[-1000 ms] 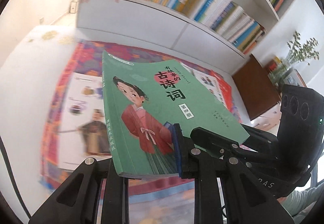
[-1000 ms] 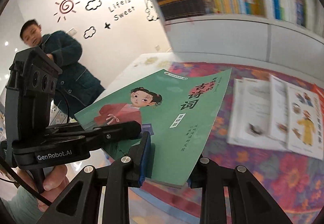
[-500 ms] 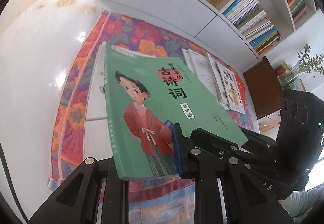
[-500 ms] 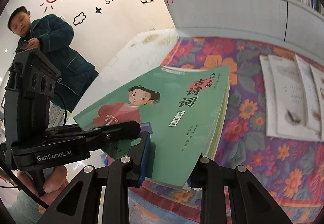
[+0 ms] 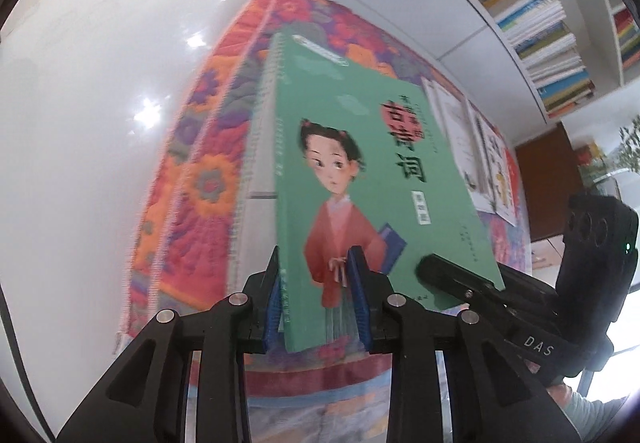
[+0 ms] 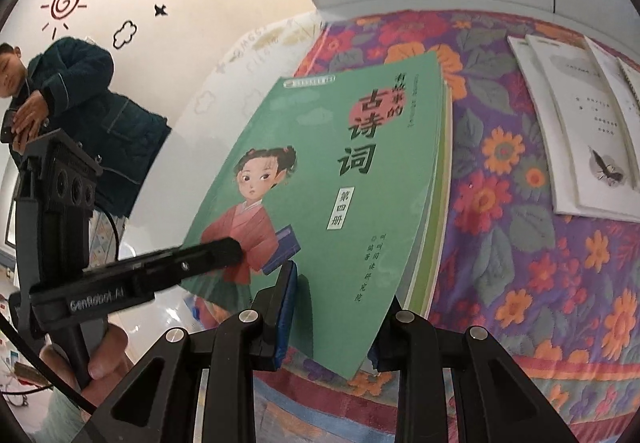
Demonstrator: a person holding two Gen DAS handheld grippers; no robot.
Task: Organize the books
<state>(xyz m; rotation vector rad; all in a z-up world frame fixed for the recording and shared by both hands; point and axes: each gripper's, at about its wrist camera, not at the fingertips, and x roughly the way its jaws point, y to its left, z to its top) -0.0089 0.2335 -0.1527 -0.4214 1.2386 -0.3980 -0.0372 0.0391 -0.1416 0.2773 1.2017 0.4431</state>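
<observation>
A green book (image 5: 360,171) with a drawn girl in a red robe on its cover lies tilted over a white spiral-bound book (image 5: 256,147) on the flowered cloth (image 5: 200,179). My left gripper (image 5: 316,299) has the book's near spine corner between its blue pads; its jaws are opening and the left pad stands just off the spine. My right gripper (image 6: 332,323) is shut on the green book (image 6: 348,171) at the near edge, one pad on the cover and the other finger hidden beneath. The left gripper's upper finger (image 6: 208,255) lies across the cover.
Open white booklets (image 6: 580,131) lie on the cloth to the right. A white bookshelf (image 5: 540,23) full of books stands behind, with a brown cabinet (image 5: 548,179) beside it. A person in a dark jacket (image 6: 92,103) stands at the left by the white tabletop (image 5: 80,123).
Both grippers have sunk with the green book toward the flowered cloth, and it now rests over the spiral-bound book. The left jaws have widened; both pads now show beside the spine corner.
</observation>
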